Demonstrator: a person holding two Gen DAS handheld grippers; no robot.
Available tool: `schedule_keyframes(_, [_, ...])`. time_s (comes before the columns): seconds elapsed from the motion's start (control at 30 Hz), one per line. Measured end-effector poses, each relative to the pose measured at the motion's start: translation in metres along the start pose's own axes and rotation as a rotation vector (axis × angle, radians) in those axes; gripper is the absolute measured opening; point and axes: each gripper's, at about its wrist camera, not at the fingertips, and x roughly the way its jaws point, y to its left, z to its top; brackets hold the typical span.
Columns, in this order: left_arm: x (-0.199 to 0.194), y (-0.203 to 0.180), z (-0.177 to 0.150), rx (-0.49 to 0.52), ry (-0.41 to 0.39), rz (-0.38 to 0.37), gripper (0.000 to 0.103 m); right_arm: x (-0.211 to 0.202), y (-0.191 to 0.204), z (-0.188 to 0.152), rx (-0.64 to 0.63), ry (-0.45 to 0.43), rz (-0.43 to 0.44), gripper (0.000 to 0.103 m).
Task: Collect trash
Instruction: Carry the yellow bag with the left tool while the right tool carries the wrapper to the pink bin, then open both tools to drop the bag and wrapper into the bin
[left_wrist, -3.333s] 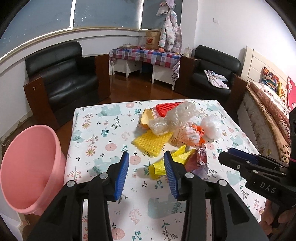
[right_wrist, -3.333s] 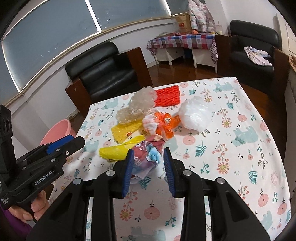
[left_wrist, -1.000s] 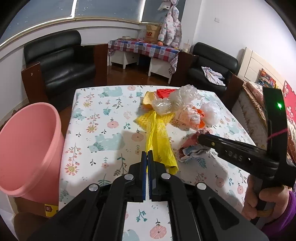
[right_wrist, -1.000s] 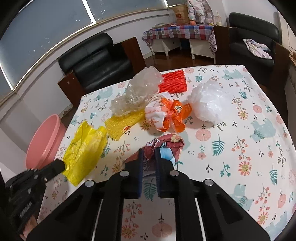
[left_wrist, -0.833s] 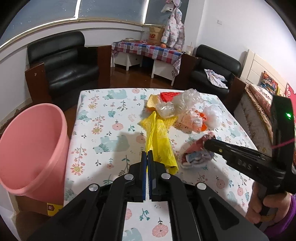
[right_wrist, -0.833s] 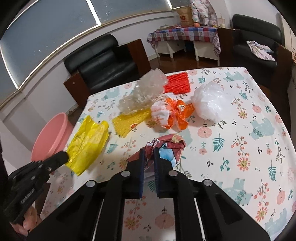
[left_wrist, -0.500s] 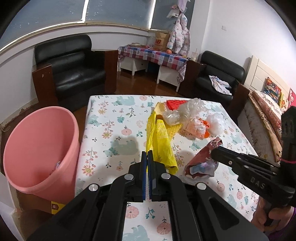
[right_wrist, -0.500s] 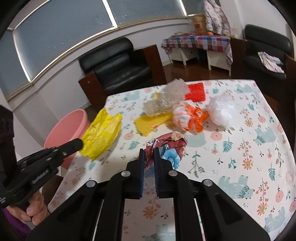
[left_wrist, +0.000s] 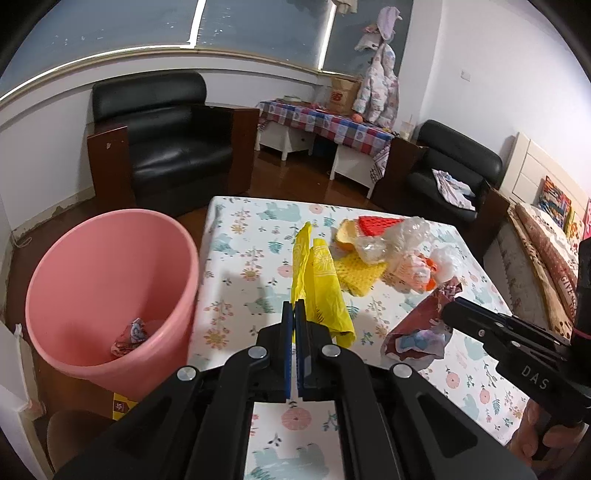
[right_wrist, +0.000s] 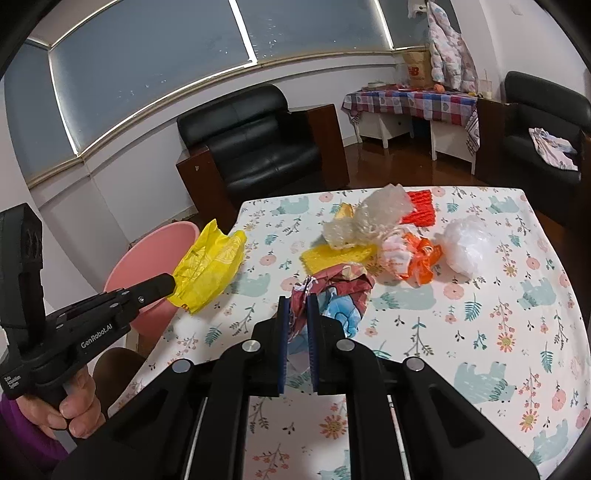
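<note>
My left gripper (left_wrist: 294, 314) is shut on a yellow plastic bag (left_wrist: 320, 284), held in the air above the table's left part; the bag also shows in the right wrist view (right_wrist: 207, 266). My right gripper (right_wrist: 298, 300) is shut on a crumpled red and blue wrapper (right_wrist: 338, 291), lifted off the table; it also shows in the left wrist view (left_wrist: 417, 328). A pink bin (left_wrist: 107, 295) stands on the floor left of the table, with one crumpled wrapper (left_wrist: 129, 334) inside. More trash lies on the table: a yellow foam net (right_wrist: 340, 254), a clear plastic bag (right_wrist: 373, 216), an orange and white bag (right_wrist: 410, 258), a white bag (right_wrist: 467, 247) and a red foam net (right_wrist: 419, 210).
The table has a white floral cloth (right_wrist: 498, 332). A black armchair (left_wrist: 162, 140) stands behind the bin, another black armchair (left_wrist: 450, 173) at the back right. A side table with a checked cloth (left_wrist: 325, 125) is by the far wall. A bed (left_wrist: 550, 240) is on the right.
Both grippers closed on their items and lifted them. They have moved back and left, so the pink bin now looks larger and closer in the left wrist view.
</note>
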Motion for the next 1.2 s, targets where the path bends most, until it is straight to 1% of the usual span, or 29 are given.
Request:
schedule_keyframes(0.3, [-0.008,0.026,0.000,-0.046,-0.026,0.035,0.001,0.007,0.013,0.003,-0.015,-0.002,0.015,0.010])
schedule_keyframes(0.6, [-0.022,0.066,0.003,-0.112,-0.068,0.097,0.001,0.026,0.035,0.018,-0.041,0.020,0.066,0.010])
schedule_keyframes(0.73, [-0.027,0.087,0.002,-0.128,-0.085,0.138,0.001,0.040,0.048,0.024,-0.047,0.039,0.108,0.010])
schedule_keyframes(1.0, [-0.036,0.126,0.001,-0.186,-0.109,0.215,0.001,0.065,0.095,0.044,-0.101,0.052,0.200,0.010])
schedule_keyframes(1.2, [-0.040,0.149,-0.005,-0.200,-0.103,0.278,0.001,0.090,0.144,0.055,-0.166,0.069,0.268,0.010])
